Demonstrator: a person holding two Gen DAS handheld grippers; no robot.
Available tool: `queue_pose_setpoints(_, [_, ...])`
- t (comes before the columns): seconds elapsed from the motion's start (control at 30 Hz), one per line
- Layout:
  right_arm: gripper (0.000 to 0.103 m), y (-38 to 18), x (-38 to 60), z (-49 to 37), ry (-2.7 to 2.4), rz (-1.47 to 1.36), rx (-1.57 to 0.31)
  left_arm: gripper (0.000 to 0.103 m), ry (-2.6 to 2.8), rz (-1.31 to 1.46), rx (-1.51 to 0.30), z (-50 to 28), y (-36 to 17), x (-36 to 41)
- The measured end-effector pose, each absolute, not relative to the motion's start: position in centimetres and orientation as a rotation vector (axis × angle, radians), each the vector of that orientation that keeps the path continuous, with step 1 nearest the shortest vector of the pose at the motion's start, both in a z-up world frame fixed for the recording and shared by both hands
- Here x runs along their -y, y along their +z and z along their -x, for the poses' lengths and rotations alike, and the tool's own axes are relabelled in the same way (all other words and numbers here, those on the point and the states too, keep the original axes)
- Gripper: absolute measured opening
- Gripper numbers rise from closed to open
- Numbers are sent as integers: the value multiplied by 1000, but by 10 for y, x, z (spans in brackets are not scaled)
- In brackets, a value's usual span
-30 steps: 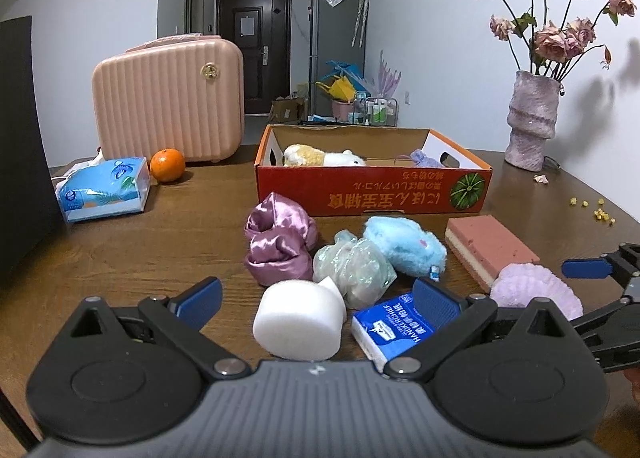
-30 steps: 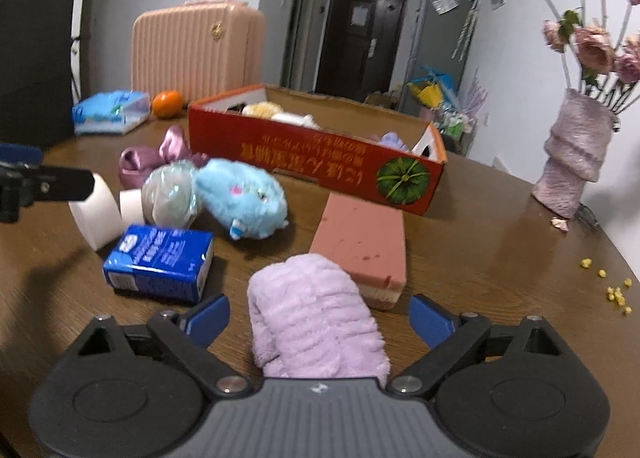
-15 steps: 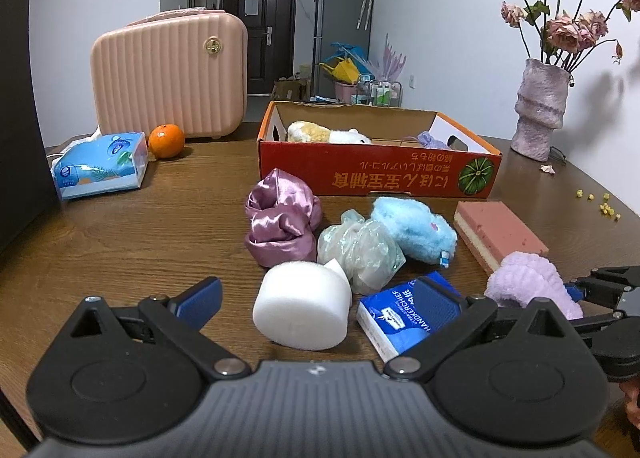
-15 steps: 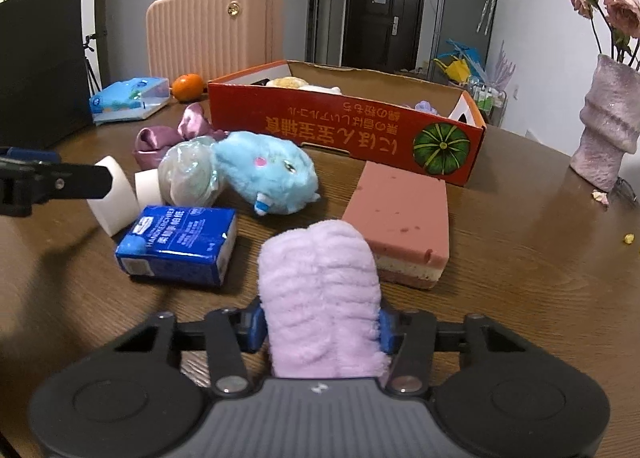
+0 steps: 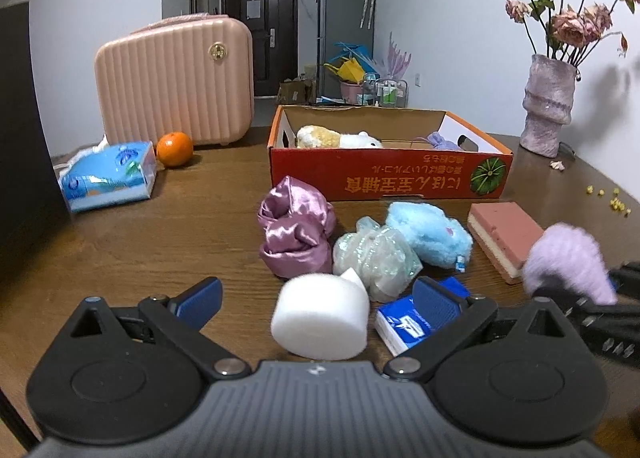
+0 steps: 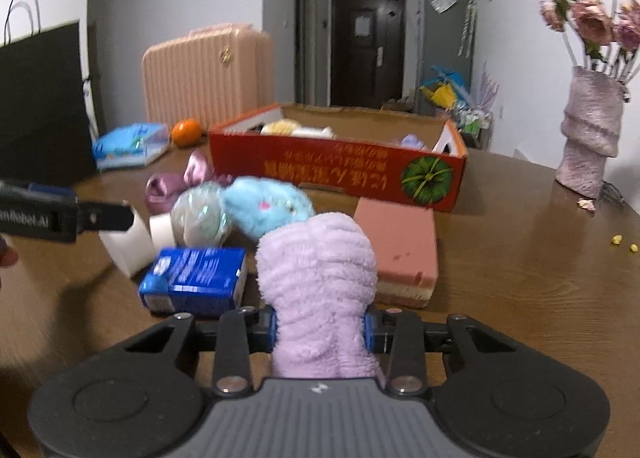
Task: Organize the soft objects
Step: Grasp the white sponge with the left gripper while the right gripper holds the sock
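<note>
Now the right gripper (image 6: 320, 328) pinches the lilac plush cloth (image 6: 318, 270) above the table; the left gripper (image 5: 316, 298) gapes around the white foam roll (image 5: 320, 316). Squashy fabric could slip before reaching the cardboard box (image 6: 340, 170).

The cardboard box (image 5: 390, 182) has a red front wall with yellow lettering and a green-and-black striped pumpkin print; its inside walls are plain brown and white. In front of the box lie a shiny mauve satin bundle (image 5: 294, 232), a pale green glittery puff (image 5: 374, 254), a sky-blue plush (image 5: 428, 234) with a pink spot, a plain white foam roll (image 5: 320, 318), a royal-blue packet (image 6: 196, 278) with white print, and a sponge block (image 6: 400, 254) dusty pink over a cream band. The ribbed fleece piece (image 6: 318, 282) is lilac. Left of the box are an orange (image 5: 174, 148), a blue-and-white tissue pack (image 5: 108, 176), and a ridged salmon-pink case (image 5: 176, 84). Right of the box, the vase (image 5: 548, 106) is mottled pinkish grey
</note>
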State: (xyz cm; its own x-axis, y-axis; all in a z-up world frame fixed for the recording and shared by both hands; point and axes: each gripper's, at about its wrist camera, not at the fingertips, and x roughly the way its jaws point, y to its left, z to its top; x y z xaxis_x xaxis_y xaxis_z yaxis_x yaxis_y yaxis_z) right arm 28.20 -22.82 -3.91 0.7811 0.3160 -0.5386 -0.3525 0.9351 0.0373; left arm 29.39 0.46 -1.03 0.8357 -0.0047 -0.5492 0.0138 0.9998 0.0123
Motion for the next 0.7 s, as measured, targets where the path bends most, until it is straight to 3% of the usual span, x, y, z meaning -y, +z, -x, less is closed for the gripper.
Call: queue_pose_setpoints(0.7, [32, -34, 244, -284, 288, -19, -520, 103, -21, 44, -665, -327, -37, -21])
